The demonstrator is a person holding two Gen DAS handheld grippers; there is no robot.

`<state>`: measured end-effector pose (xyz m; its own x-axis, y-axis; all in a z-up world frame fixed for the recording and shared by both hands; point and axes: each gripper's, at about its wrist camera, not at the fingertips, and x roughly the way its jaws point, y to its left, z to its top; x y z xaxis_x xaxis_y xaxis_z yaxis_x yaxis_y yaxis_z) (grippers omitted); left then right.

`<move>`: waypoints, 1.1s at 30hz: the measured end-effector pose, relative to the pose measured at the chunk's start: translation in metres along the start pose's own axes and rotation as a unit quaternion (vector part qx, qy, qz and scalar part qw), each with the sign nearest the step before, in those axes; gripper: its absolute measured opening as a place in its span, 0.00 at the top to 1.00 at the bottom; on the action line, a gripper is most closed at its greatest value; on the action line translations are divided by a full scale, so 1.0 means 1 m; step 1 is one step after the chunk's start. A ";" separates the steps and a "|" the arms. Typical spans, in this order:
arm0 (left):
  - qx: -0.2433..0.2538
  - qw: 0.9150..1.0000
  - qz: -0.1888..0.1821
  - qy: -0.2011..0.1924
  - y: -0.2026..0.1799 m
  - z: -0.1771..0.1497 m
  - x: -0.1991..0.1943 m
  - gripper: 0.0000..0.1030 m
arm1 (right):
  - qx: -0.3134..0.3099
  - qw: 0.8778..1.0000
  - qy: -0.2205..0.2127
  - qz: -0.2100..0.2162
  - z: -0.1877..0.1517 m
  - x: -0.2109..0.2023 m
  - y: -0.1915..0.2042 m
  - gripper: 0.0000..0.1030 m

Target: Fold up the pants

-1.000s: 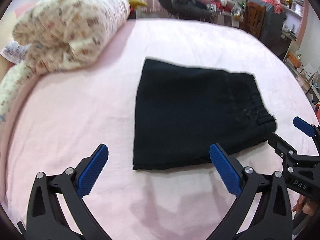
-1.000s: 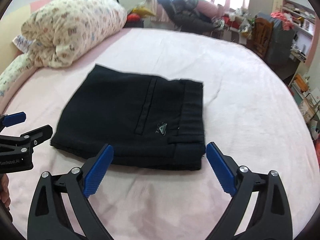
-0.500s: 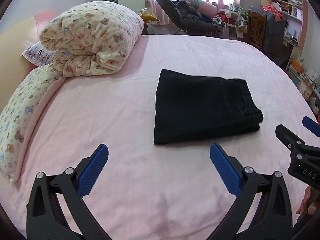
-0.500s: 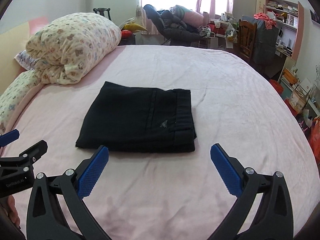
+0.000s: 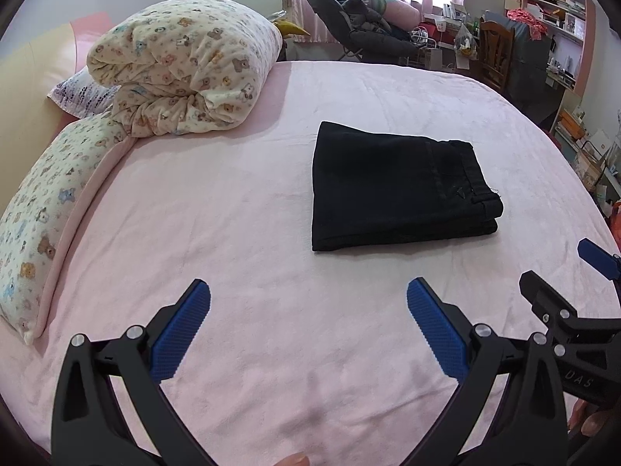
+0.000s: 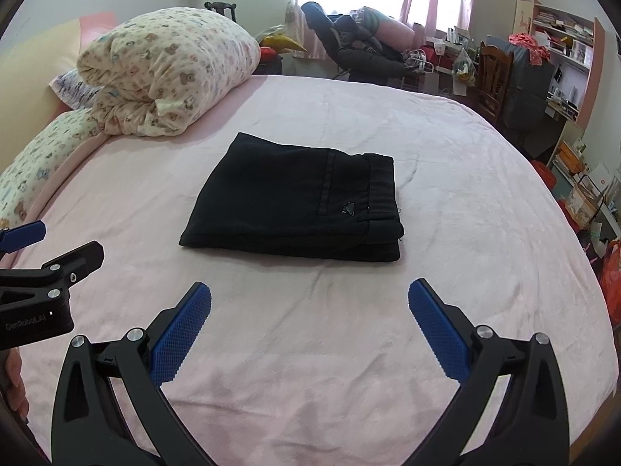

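The pants (image 6: 295,204) lie mid-bed as a neat black rectangle (waistband on the right edge), so the folding looks done. The left gripper (image 5: 308,322) and right gripper (image 6: 309,320) hover near it, both spread wide and empty over the pink sheet (image 6: 465,178).

"DAS" on right gripper (image 5: 590,283); "GenRobot.AI" on left gripper (image 6: 50,248)
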<state>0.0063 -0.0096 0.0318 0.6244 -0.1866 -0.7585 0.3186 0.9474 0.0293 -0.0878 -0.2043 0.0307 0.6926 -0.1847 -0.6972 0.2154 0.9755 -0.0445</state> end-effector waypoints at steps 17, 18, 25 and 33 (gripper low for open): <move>0.013 1.000 -0.016 -0.020 -0.005 0.009 -0.005 0.02 | -0.009 1.000 0.003 -0.003 -0.004 0.001 0.002 0.01; 0.011 1.000 -0.016 -0.020 -0.005 0.009 -0.005 0.02 | -0.009 1.000 0.003 -0.003 -0.004 0.001 0.001 0.01; 0.023 0.999 -0.017 -0.029 -0.006 0.007 -0.004 0.02 | -0.009 1.000 0.004 -0.003 -0.003 0.002 0.002 0.01; 0.024 0.999 -0.018 -0.023 -0.008 0.005 -0.001 0.02 | -0.012 1.000 0.004 -0.003 -0.003 0.006 -0.002 0.01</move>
<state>0.0069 -0.0180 0.0362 0.6441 -0.2334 -0.7284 0.3741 0.9268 0.0338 -0.0862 -0.2068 0.0248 0.6855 -0.1894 -0.7030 0.2025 0.9771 -0.0657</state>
